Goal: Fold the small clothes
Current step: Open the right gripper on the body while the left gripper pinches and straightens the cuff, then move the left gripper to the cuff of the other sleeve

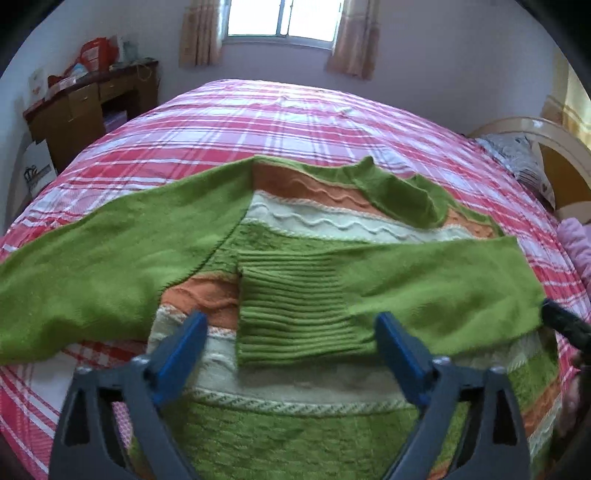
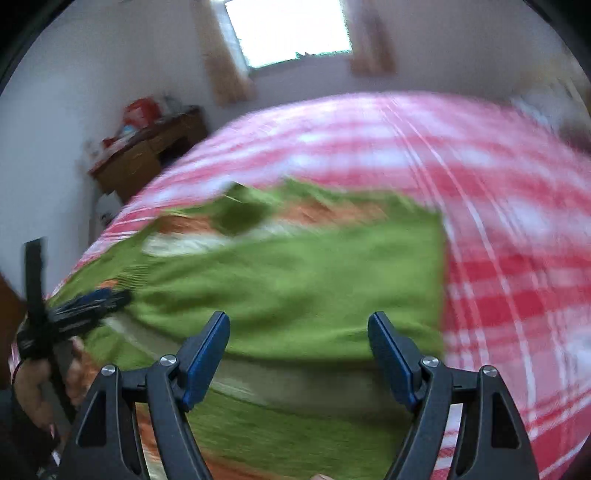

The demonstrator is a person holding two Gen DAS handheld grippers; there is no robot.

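A green knitted sweater (image 1: pixel 295 229) with orange and white wavy bands lies flat on the pink plaid bed (image 1: pixel 280 118). One sleeve is folded across its body, and that sleeve's ribbed cuff (image 1: pixel 291 314) rests in the middle. The other sleeve (image 1: pixel 92 266) stretches out to the left. My left gripper (image 1: pixel 291 332) is open, its blue fingers standing wide on either side of the cuff without pressing it. My right gripper (image 2: pixel 299 325) is open over the folded sleeve (image 2: pixel 295 280) with nothing in it; this view is blurred. A hand (image 2: pixel 33 380) holds the left gripper (image 2: pixel 92 299) at the left edge.
A wooden desk (image 1: pixel 92 107) with bags on top stands at the back left under a curtained window (image 1: pixel 284 18). The headboard (image 1: pixel 554 147) and a grey pillow (image 1: pixel 517 155) are at the right. A pink garment (image 1: pixel 576 240) lies at the bed's right edge.
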